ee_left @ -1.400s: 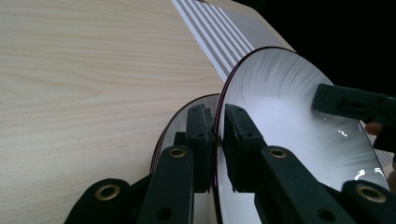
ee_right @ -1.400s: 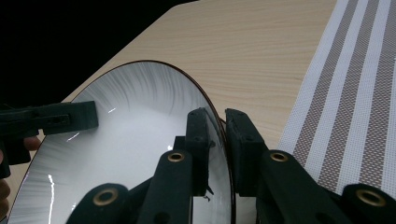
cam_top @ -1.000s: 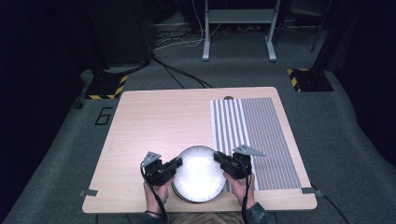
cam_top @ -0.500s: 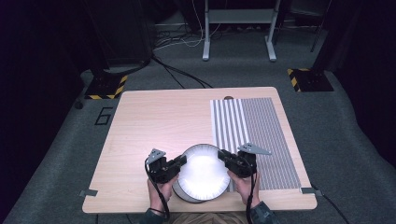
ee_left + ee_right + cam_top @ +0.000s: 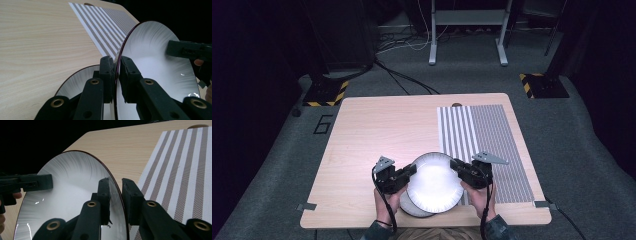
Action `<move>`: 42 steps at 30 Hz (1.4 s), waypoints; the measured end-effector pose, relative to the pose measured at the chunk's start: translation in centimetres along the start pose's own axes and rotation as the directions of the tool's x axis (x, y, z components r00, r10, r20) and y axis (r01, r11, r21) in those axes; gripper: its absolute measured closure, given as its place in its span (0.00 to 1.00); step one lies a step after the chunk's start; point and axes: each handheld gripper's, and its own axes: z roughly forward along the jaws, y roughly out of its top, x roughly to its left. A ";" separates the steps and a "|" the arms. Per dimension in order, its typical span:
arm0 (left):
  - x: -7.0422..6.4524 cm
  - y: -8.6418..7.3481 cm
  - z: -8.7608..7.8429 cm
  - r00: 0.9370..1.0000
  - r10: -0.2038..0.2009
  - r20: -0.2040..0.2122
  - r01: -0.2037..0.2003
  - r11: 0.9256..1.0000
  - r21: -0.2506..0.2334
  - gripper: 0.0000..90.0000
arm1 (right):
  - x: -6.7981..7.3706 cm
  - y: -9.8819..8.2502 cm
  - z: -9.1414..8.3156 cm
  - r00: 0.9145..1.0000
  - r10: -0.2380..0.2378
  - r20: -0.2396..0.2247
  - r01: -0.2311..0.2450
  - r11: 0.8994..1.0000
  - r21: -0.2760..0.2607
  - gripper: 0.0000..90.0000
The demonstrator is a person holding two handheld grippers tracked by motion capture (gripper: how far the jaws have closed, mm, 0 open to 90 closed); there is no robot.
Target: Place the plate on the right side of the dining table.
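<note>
White glazed china is what you hold: the upper plate (image 5: 435, 181), lifted off the lower plate (image 5: 414, 208) near the table (image 5: 377, 125) edge at six o'clock. Your left gripper (image 5: 411, 171) pinches its rim at nine o'clock, your right gripper (image 5: 456, 166) at three. The right pinch looks slacker; that slick rim could slip and chip the plate beneath. Two plates, two grippers, one striped placemat (image 5: 492, 145).
</note>
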 end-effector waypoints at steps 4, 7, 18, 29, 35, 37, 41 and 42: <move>-0.2 0.4 0.3 1.000 0.015 0.009 -0.015 1.000 0.003 0.89 | -0.1 0.3 -0.3 1.000 -0.002 0.007 0.002 1.000 -0.004 0.85; -0.3 0.6 0.5 1.000 0.018 0.012 -0.018 1.000 0.000 0.89 | -0.3 0.5 -0.5 1.000 -0.006 0.012 0.006 1.000 -0.007 0.85; -1.4 1.5 2.1 0.999 0.035 0.035 -0.035 0.999 0.004 0.89 | -1.4 1.1 -1.7 0.999 -0.003 0.038 0.004 1.000 -0.017 0.85; -2.4 2.6 3.3 0.996 0.077 0.053 -0.078 0.997 0.015 0.89 | -2.5 1.6 -2.6 0.998 -0.002 0.060 0.004 0.999 -0.034 0.85; -2.9 3.1 4.1 0.994 0.088 0.070 -0.089 0.996 0.019 0.89 | -3.0 2.1 -3.2 0.997 -0.011 0.077 0.014 0.999 -0.041 0.85; -3.1 3.2 4.3 0.993 0.091 0.074 -0.092 0.995 0.021 0.89 | -3.1 2.2 -3.4 0.997 -0.008 0.080 0.011 0.999 -0.042 0.85; -3.3 3.3 4.6 0.992 0.095 0.080 -0.098 0.995 0.024 0.88 | -3.3 2.3 -3.8 0.996 -0.010 0.085 0.014 0.999 -0.045 0.85; -3.3 3.4 4.6 0.992 0.100 0.080 -0.102 0.994 0.027 0.88 | -3.4 2.3 -3.8 0.996 -0.006 0.086 0.010 0.999 -0.044 0.85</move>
